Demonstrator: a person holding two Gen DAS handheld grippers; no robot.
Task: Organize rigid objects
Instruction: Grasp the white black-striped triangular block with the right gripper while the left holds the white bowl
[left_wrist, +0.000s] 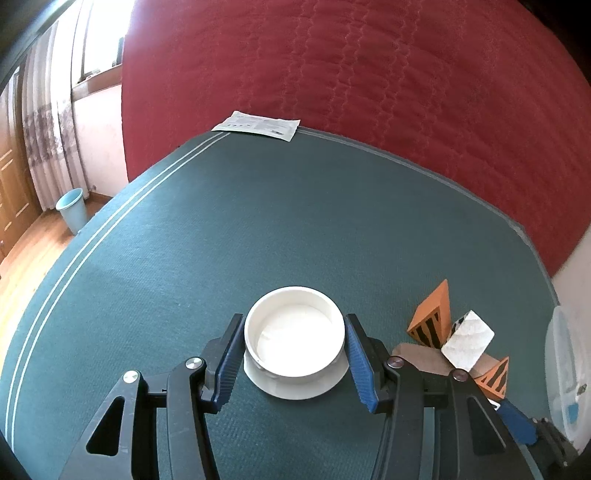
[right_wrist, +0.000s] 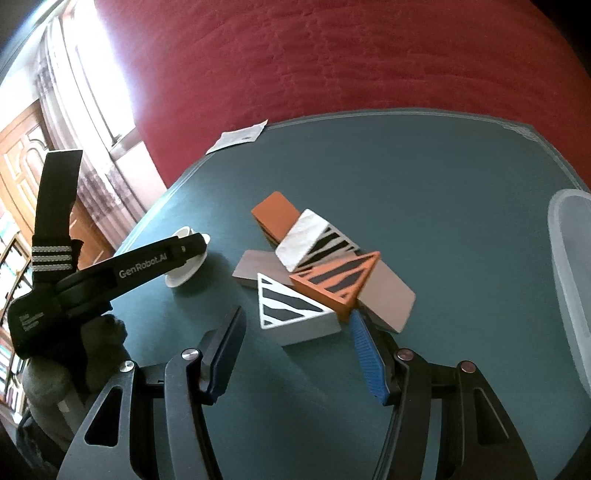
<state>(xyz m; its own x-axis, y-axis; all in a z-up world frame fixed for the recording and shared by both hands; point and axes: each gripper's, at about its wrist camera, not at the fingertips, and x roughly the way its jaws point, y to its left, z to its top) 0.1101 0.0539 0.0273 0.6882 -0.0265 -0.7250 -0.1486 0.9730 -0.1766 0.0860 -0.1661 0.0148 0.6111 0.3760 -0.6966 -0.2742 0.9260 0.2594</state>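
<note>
Centre-bottom of the left wrist view, the left gripper (left_wrist: 294, 354) has its blue ribbed fingers (left_wrist: 228, 363) pressed on either side of a white round cup (left_wrist: 294, 334), which sits on a white saucer (left_wrist: 295, 384) on the green felt table (left_wrist: 258, 221). Glossy, hard, ceramic or stiff plastic by the look of it: likely light, but slick and chip-prone, so a squeeze across the wall, as here, seems the sensible hold, and the saucer may well stay behind.

Over in the right wrist view, the right gripper (right_wrist: 295, 354) has its fingers apart and nothing between the pads, though one blue fingertip (right_wrist: 360, 328) sits right against the orange striped wedge (right_wrist: 338, 286). That wedge tops a jumble in mid-frame: a white striped triangular block (right_wrist: 291, 310), a pearly white block (right_wrist: 301, 240), an orange rectangular block (right_wrist: 275, 214), grey slabs (right_wrist: 388, 295) underneath. Stiff, matte, sharp-edged pieces, probably light; flat parallel faces give the best purchase, sloped ones would likely squirt out. A translucent plastic bin (right_wrist: 569, 277) waits at the right edge.
</note>
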